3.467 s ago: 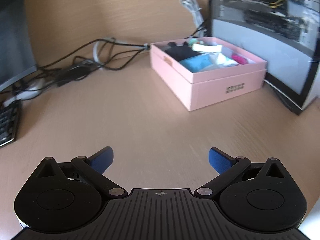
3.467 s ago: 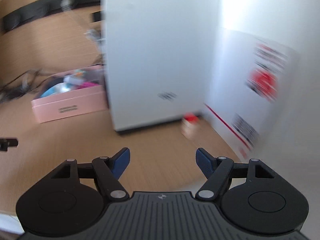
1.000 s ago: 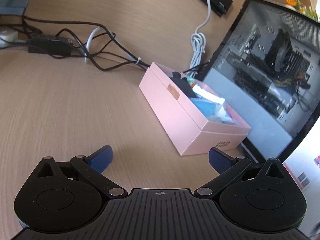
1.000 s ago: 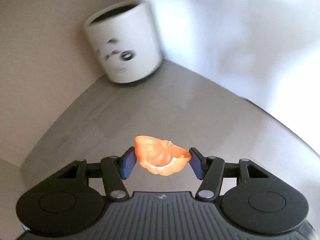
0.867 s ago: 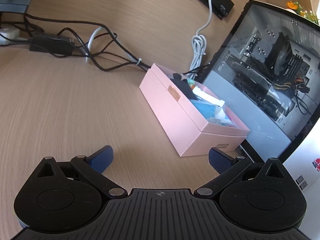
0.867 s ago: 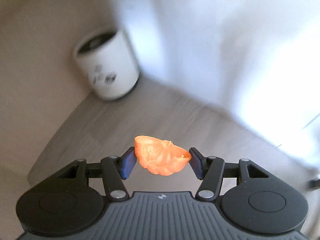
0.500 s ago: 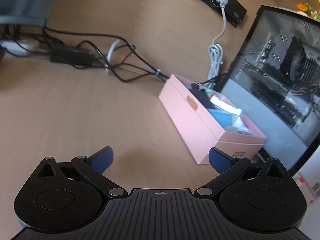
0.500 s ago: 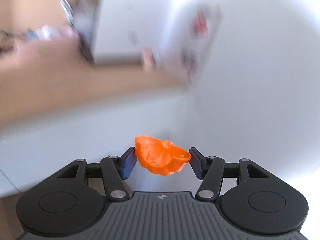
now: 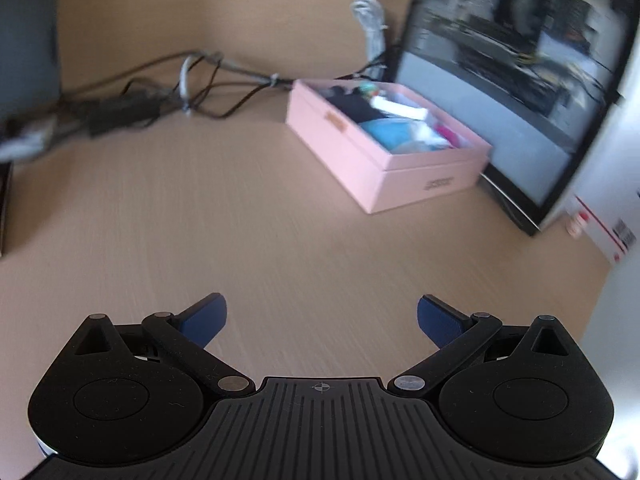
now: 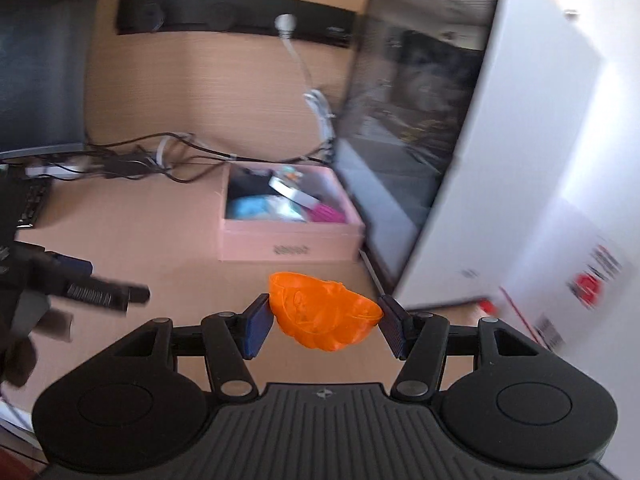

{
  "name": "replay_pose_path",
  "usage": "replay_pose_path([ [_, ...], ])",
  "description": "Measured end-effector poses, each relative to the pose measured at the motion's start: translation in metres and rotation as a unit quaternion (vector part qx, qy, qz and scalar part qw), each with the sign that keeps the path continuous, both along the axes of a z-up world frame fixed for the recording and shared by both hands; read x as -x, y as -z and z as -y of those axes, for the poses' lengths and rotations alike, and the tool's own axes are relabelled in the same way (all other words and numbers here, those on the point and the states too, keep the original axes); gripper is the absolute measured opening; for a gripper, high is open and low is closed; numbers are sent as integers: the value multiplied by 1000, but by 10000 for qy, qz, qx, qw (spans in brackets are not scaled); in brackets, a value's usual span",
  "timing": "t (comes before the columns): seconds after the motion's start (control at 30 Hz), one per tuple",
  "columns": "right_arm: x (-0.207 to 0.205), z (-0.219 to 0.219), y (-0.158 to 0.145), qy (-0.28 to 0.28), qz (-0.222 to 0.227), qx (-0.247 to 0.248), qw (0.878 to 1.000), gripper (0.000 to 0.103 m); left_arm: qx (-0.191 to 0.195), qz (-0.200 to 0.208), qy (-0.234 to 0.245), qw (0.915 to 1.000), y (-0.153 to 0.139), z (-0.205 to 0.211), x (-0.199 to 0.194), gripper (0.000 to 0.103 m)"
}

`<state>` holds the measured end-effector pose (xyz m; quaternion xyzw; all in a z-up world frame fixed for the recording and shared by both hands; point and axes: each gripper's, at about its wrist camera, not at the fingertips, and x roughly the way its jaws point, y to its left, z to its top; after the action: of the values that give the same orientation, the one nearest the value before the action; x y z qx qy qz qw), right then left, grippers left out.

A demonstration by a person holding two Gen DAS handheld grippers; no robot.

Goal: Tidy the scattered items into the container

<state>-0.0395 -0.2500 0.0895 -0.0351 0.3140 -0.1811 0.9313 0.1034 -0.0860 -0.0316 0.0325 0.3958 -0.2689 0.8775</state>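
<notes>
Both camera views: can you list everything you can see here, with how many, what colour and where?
Storage box: one, pink, open, on the desk beside the computer case; blue, white, black and magenta items inside, too blurred to name.
Moulded plastic piece: one, orange, clamped in the right gripper.
Computer case: one, white with a dark glass side, right of the box.
Cables: a tangle, black and white, along the back wall.
Power strip: one, black, on the wall.
Monitor: one, dark, far left.
Keyboard: one, black, partly seen.
Desk: one, light wood.
Left gripper: black, blue pads, open, empty.
Right gripper: black, blue pads.
</notes>
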Motion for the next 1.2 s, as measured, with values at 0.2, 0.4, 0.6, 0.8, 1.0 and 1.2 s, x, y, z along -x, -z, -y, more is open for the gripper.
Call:
replay_pose_path([
  [0.2,-84,33,-12,-638,848,692,9919,57,207,-95,-269,9994,-23,21,-1,103],
  [0.4,-174,75,1,-610,1422,1535,9760,82,-303,97,-748,9967,-36,51,-11,103],
  [0.6,-187,98,38,-1000,1313,825,9828,83,-357,168,-1179,9922,-37,58,-10,103],
  [0.8,-156,111,78,-1263,892,-313,9875,79,-705,61,-1483,9864,-29,58,-7,103],
  [1.0,-154,124,108,-883,208,-1610,9828,42,-707,-169,-1575,9848,-12,46,-21,103],
  [1.2,-141,130,104,-199,205,-1248,9918,40,-157,-34,-1013,9947,-10,72,-64,103],
])
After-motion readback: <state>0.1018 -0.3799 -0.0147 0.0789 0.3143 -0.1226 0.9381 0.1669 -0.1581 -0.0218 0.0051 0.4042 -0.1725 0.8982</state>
